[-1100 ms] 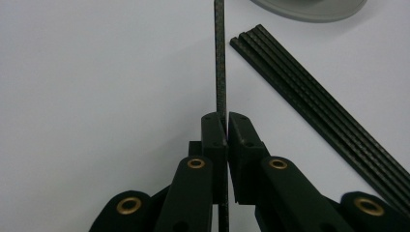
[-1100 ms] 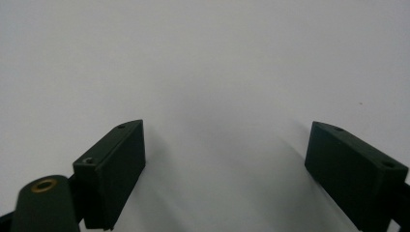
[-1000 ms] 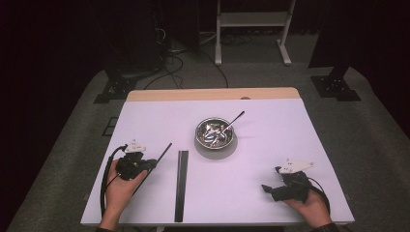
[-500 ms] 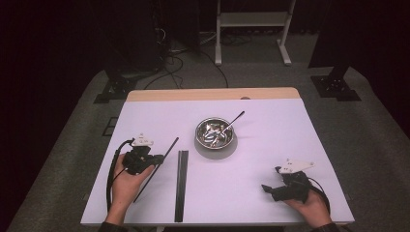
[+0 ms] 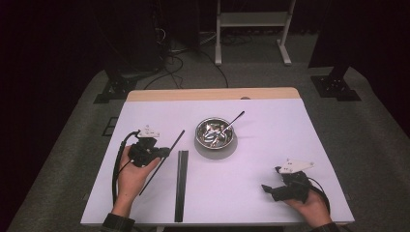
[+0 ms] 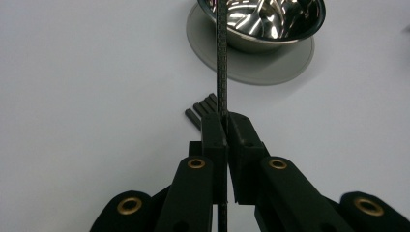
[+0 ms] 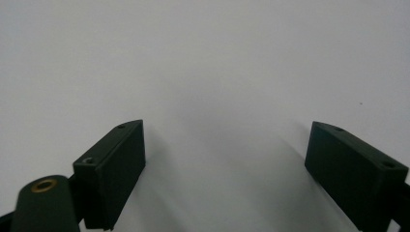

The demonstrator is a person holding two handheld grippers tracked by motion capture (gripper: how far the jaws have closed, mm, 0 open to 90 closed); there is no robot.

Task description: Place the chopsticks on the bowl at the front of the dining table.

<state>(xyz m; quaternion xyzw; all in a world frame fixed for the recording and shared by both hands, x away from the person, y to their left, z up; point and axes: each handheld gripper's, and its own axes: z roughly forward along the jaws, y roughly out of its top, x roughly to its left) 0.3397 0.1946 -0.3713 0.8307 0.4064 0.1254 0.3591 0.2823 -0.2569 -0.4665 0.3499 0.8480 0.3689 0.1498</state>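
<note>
Jaws pinched tight on a thin black rod [image 6: 222, 58], the left gripper [image 5: 162, 152] held it slanted above the desk [image 5: 270, 159] near the left edge, its far tip aimed at the steel bowl [image 5: 215, 133], apparently to carry it there. More rods [image 5: 181, 186] lay flat alongside. The right gripper [image 5: 269, 189] rested empty by the near right corner, jaws spread wide.

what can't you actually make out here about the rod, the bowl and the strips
- Thin black rod: in the left gripper view its far tip runs off the top edge; the closed left gripper covers its middle.
- Steel bowl: contents too small and glinting in the high view; the left gripper view cuts off its top.
- Black strips: their count blurs together in the high view; the jaws hide most in the left gripper view.
</note>
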